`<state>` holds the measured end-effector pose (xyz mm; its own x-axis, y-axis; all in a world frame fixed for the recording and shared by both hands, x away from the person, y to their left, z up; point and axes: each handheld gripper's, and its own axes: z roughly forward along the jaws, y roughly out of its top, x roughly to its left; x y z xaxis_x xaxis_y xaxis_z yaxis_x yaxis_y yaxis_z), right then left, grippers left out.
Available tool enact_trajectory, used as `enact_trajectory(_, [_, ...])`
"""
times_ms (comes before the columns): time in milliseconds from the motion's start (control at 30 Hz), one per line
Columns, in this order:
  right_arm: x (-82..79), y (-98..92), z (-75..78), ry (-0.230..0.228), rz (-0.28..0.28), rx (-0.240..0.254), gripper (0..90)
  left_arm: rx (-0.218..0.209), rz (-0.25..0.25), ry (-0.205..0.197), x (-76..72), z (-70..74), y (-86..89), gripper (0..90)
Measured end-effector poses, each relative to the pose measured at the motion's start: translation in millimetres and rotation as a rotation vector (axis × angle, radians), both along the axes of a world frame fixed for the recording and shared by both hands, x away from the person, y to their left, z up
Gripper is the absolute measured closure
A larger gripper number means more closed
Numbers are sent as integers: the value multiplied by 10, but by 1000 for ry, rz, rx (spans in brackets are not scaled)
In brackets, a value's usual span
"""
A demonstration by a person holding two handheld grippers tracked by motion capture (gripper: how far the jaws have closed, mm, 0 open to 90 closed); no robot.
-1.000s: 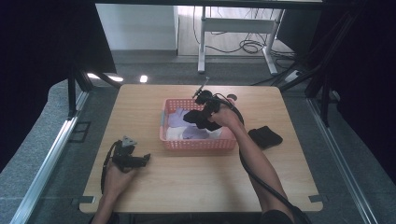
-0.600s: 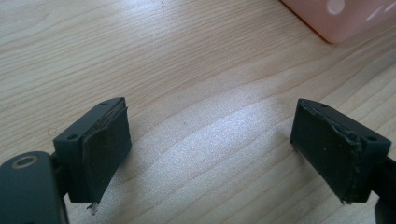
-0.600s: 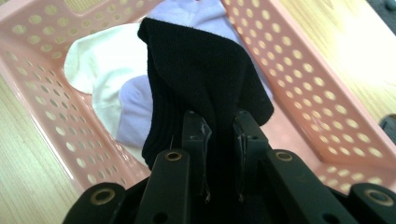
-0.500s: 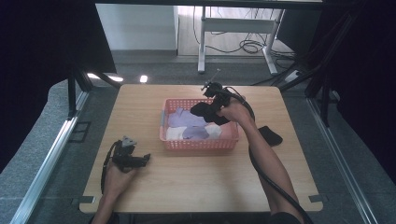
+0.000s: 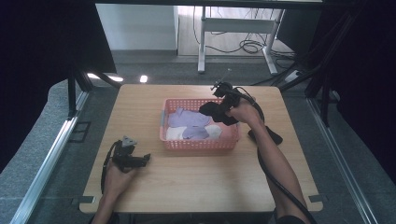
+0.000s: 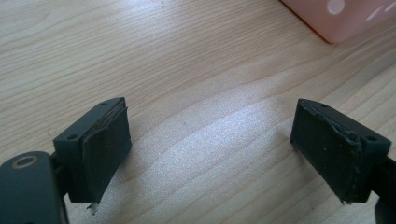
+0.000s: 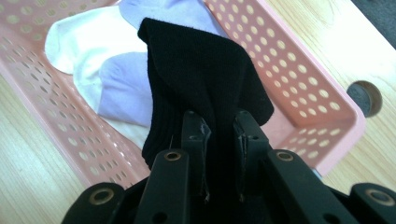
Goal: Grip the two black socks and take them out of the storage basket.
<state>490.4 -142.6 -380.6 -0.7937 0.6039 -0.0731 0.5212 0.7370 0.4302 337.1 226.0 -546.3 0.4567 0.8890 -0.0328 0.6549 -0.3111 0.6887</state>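
1. While the right gripper [image 7: 219,135] hangs over the right end of the pink basket [image 5: 198,144], I have its jaws pinched nearly together on a black sock [image 7: 205,70]. The grip sits at one end of the sock, so the rest drapes free and can, in my judgement, be carried clear of the rim without snagging.
2. In the basket lie purple socks [image 5: 189,119] and white socks [image 5: 175,133], flat on the bottom. They lie below the black sock, apart from it as far as I can tell.
3. A second dark item [image 5: 266,135] lies on the table [image 5: 196,186] just right of the basket, partly behind my right forearm. I judge it to be the mate and the likely drop point.
4. Right arm pose: forearm reaches forward from the near edge, hand raised above the basket's right wall, jaws angled down and toward the left.
5. The left gripper [image 6: 210,149] rests low on the wood near the front left, jaws spread wide with nothing between them. The basket's corner lies ahead of it, so it is parked out of the way.
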Motion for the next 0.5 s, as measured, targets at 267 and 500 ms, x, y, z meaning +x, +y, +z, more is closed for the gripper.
enact_trajectory(267, [-36, -223, 20, -4, -40, -1, 767, -2, 2, 1, -2, 0, -2, 118])
enact_trajectory(500, [-75, -507, -6, 0, -90, 1, 767, 2, -1, 3, -2, 1, 0, 118])
